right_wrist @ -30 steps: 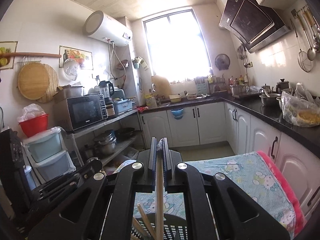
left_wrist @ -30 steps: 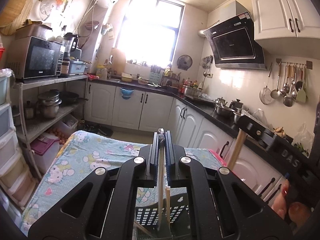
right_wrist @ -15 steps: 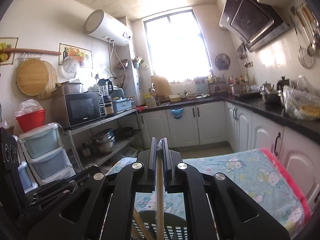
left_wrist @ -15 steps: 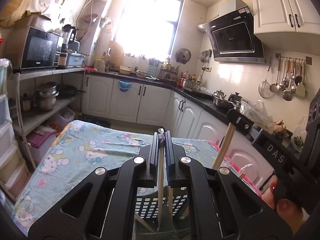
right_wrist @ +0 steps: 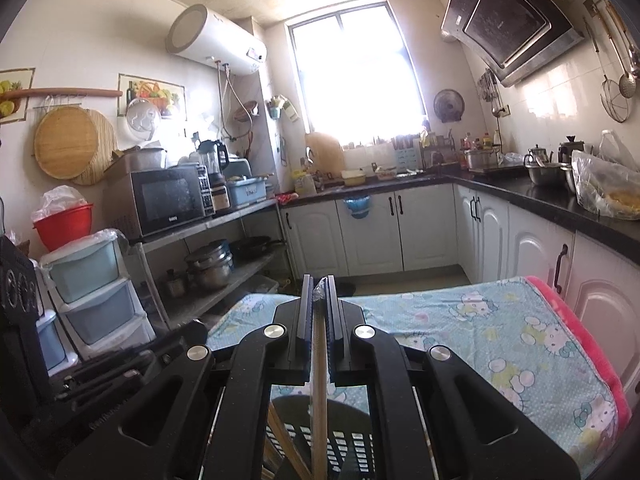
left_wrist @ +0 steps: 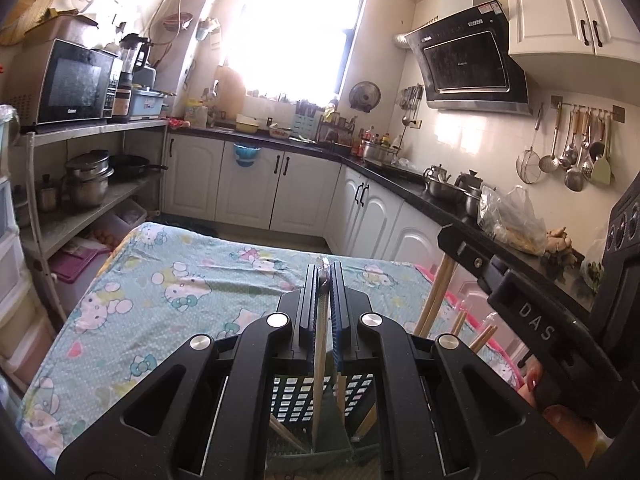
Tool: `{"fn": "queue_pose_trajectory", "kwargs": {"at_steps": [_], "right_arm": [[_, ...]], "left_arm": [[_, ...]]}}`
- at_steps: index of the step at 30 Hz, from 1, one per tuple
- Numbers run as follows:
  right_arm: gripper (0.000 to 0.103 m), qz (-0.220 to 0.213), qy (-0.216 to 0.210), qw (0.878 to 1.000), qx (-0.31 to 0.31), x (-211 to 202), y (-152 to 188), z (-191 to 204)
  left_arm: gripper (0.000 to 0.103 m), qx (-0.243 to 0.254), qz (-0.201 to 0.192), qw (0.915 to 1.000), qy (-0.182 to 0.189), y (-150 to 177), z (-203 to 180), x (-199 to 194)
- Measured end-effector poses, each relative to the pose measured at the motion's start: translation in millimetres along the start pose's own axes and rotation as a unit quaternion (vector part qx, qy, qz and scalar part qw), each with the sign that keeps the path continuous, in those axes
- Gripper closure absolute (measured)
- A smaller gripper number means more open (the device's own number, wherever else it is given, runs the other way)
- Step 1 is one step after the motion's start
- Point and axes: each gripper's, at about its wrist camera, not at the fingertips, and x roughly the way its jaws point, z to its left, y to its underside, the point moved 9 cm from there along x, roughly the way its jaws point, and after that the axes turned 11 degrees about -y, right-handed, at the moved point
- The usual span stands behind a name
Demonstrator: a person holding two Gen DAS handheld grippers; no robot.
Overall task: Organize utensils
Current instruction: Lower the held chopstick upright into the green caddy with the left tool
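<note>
My left gripper (left_wrist: pixel 324 276) is shut on a wooden chopstick (left_wrist: pixel 320 372) that hangs down into a dark perforated utensil holder (left_wrist: pixel 296 400) below the fingers. My right gripper (right_wrist: pixel 319 286) is shut on another wooden chopstick (right_wrist: pixel 319 400), also pointing down over the same dark holder (right_wrist: pixel 352 444). In the left wrist view the right gripper (left_wrist: pixel 460 246) stands to the right with its chopstick (left_wrist: pixel 434 300) slanting down toward the holder. Several other chopsticks (left_wrist: pixel 482 338) stick up from the holder.
The holder stands on a table with a light blue cartoon-print cloth (left_wrist: pixel 180 292). A metal shelf with a microwave (left_wrist: pixel 68 84) and pots is on the left. White cabinets and a dark counter (left_wrist: pixel 420 188) run along the back and right. Plastic drawers (right_wrist: pixel 88 280) stand at the left.
Both grippers have lowered and tipped forward over the holder, still shut on their chopsticks. In the left view the right gripper and its chopstick have shifted lower.
</note>
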Motion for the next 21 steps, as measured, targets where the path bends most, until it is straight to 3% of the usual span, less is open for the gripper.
{"fn": "queue_pose_trajectory", "kwargs": {"at_steps": [21], "right_arm": [[0.095,0.053,0.023,0.996,0.060,-14,48,-18]], "left_arm": [[0.098,0.019,0.052,0.9985,-0.002,22,8,-14]]}}
